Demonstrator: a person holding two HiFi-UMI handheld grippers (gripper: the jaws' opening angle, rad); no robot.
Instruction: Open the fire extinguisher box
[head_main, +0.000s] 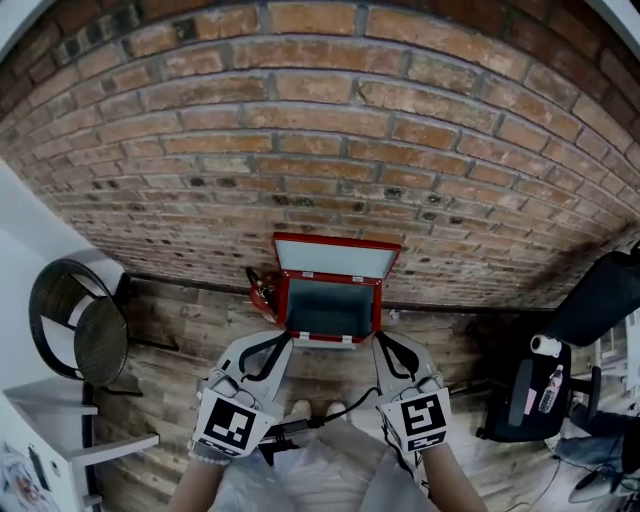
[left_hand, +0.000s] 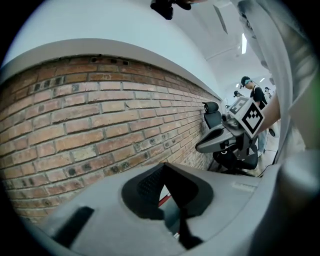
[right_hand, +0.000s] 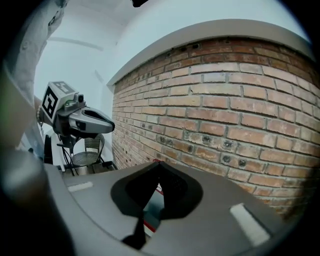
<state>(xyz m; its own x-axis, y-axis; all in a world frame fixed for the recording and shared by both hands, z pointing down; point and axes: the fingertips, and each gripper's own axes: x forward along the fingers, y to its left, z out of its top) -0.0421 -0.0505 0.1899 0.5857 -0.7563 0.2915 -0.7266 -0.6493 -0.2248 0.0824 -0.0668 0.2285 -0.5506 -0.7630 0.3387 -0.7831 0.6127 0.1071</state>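
Note:
The red fire extinguisher box (head_main: 283, 300) stands on the wooden floor against the brick wall. Its lid (head_main: 335, 258) is up and leans on the bricks, and the teal inside shows. My left gripper (head_main: 283, 338) and right gripper (head_main: 380, 340) hang side by side in front of the box, above the floor, touching nothing. Both are shut with nothing between the pads. In the left gripper view the left gripper (left_hand: 163, 167) points at the wall, with a red sliver of the box (left_hand: 162, 200) below. The right gripper (right_hand: 159, 165) looks the same in its own view.
A small red and black object (head_main: 262, 290) sits by the box's left side. A round wicker chair (head_main: 80, 320) and a white shelf (head_main: 60, 420) stand at the left, and black office chairs (head_main: 600, 300) at the right. A person (left_hand: 252, 90) stands far off.

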